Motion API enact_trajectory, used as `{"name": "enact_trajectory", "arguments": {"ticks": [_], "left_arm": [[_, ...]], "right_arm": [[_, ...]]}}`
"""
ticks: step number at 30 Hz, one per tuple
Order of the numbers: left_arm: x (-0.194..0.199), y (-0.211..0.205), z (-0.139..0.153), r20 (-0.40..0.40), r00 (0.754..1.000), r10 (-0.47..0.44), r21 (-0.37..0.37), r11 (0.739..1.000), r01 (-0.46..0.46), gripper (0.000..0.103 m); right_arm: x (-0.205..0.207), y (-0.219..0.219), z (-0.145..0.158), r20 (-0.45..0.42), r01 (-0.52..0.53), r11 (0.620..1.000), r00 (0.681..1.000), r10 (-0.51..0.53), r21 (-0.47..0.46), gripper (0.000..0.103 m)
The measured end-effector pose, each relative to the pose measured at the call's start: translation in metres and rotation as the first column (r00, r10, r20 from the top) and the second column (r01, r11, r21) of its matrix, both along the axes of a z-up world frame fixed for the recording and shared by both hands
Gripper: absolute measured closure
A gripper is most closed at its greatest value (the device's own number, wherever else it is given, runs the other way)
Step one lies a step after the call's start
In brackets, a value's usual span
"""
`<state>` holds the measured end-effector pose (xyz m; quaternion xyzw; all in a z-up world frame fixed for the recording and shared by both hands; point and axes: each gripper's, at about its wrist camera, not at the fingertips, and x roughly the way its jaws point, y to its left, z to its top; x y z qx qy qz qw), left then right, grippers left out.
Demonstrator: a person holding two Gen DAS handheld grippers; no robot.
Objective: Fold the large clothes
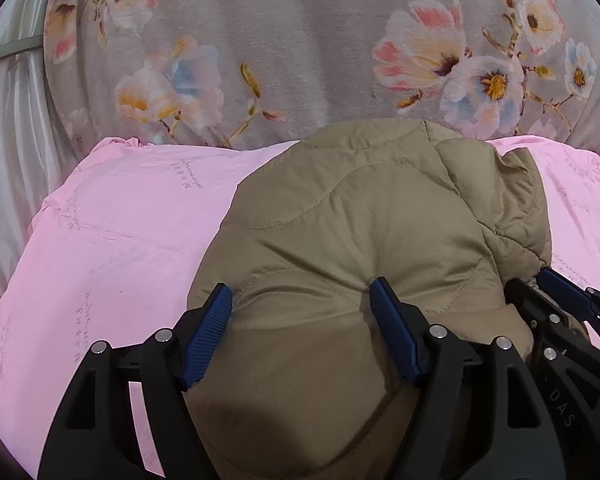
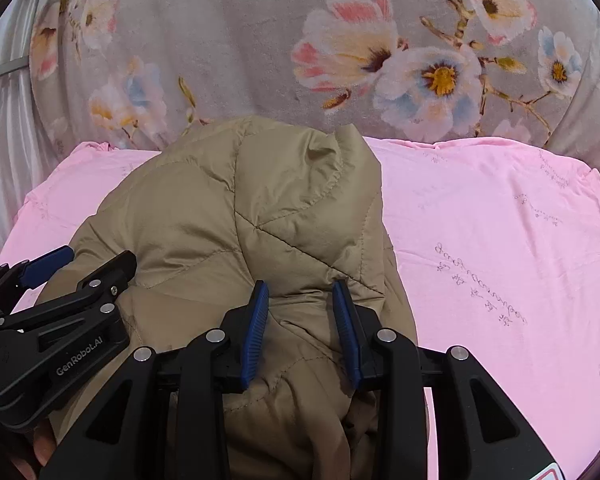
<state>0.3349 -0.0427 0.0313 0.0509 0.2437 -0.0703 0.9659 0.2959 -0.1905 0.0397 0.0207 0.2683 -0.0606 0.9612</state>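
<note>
One tan quilted jacket (image 1: 364,220), lengthwise away

Left gripper (image 1: 300,292) fingers spread wide, right gripper (image 2: 300,288) narrower.

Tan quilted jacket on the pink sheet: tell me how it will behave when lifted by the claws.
The tan quilted jacket will probably sag and drape, since it already bunches into soft folds around the right claw. Its puffy stitched panels suggest it is light for its bulk. The smooth shell may slip on the pink sheet.
</note>
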Motion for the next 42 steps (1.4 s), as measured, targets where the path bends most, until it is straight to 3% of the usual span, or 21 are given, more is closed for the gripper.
{"name": "enact_trajectory", "arguments": {"ticks": [12, 17, 19, 22, 30, 36, 42], "left_arm": [[0.006, -0.001, -0.008, 0.049, 0.999, -0.003, -0.004, 1.000, 0.003, 0.030], [-0.019, 0.016, -0.011, 0.029, 0.998, 0.050, -0.086, 0.995, -0.048, 0.010], [-0.039, 0.028, -0.013, 0.023, 0.998, 0.050, -0.142, 0.989, -0.046, 0.010], [-0.070, 0.034, -0.017, 0.014, 0.999, 0.044, -0.155, 0.987, -0.041, 0.009], [-0.138, 0.031, -0.034, -0.058, 0.998, 0.021, -0.072, 0.997, -0.025, 0.007], [-0.172, 0.012, -0.047, -0.108, 0.994, 0.009, 0.071, 0.998, -0.002, 0.005], [-0.200, 0.020, -0.057, -0.165, 0.986, 0.031, 0.055, 0.998, -0.022, 0.005]], "right_arm": [[0.002, -0.005, -0.001, 0.000, -0.001, 1.000, 1.000, 0.001, 0.027, 0.067], [-0.038, -0.007, 0.007, 0.096, 0.054, 0.998, 0.994, -0.057, 0.030, 0.033], [-0.064, -0.005, 0.007, 0.110, 0.030, 0.999, 0.993, -0.034, 0.042, 0.031], [-0.093, 0.002, 0.002, 0.070, 0.030, 0.999, 0.997, -0.032, 0.031, 0.031], [-0.156, 0.001, -0.016, -0.051, 0.076, 0.996, 0.996, -0.074, 0.038, 0.029], [-0.203, 0.000, -0.017, -0.024, 0.099, 0.994, 0.995, -0.098, 0.037, 0.010], [-0.224, -0.011, -0.030, -0.124, 0.128, 0.988, 0.985, -0.116, 0.090, 0.010]]}}
